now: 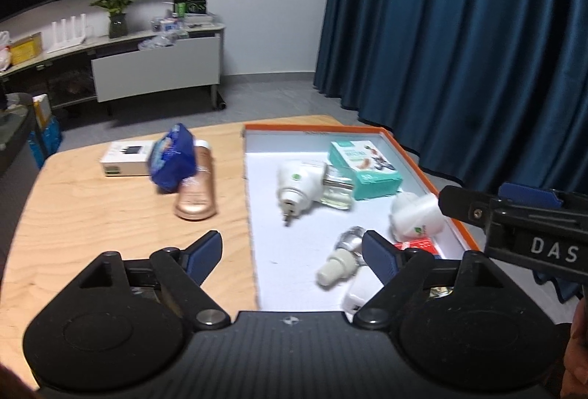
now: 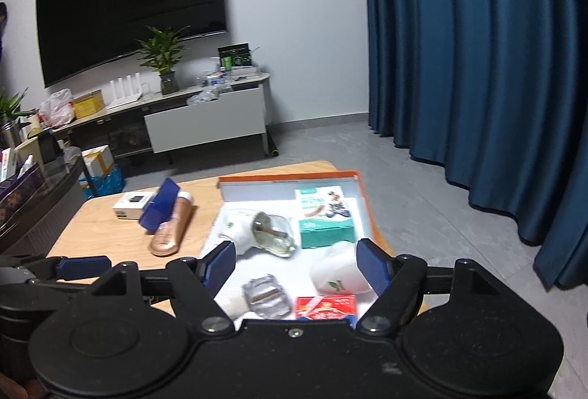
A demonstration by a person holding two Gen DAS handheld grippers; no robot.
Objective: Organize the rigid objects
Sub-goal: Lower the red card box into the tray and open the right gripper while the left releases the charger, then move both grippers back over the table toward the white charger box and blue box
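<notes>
An orange-rimmed white tray (image 1: pixel 433 175) sits on the right of the wooden table (image 1: pixel 92 215). In it lie a teal box (image 1: pixel 362 162), a white plug-in vaporizer with a clear bottle (image 1: pixel 301 184), a white cap piece (image 1: pixel 415 215), a small clear bottle (image 1: pixel 340 257) and a red pack (image 1: pixel 417 246). Left of the tray lie a white box (image 1: pixel 126 158), a blue pack (image 1: pixel 171 160) and a copper tube (image 1: pixel 196 187). My left gripper (image 1: pixel 292 257) is open and empty over the tray's near left edge. My right gripper (image 2: pixel 296 265) is open and empty over the tray (image 2: pixel 362 193).
A blue curtain (image 1: pixel 459 31) hangs to the right behind the table. A TV cabinet (image 2: pixel 202 119) with a plant and clutter stands against the far wall. A dark side table (image 2: pixel 40 193) with boxes is at the left.
</notes>
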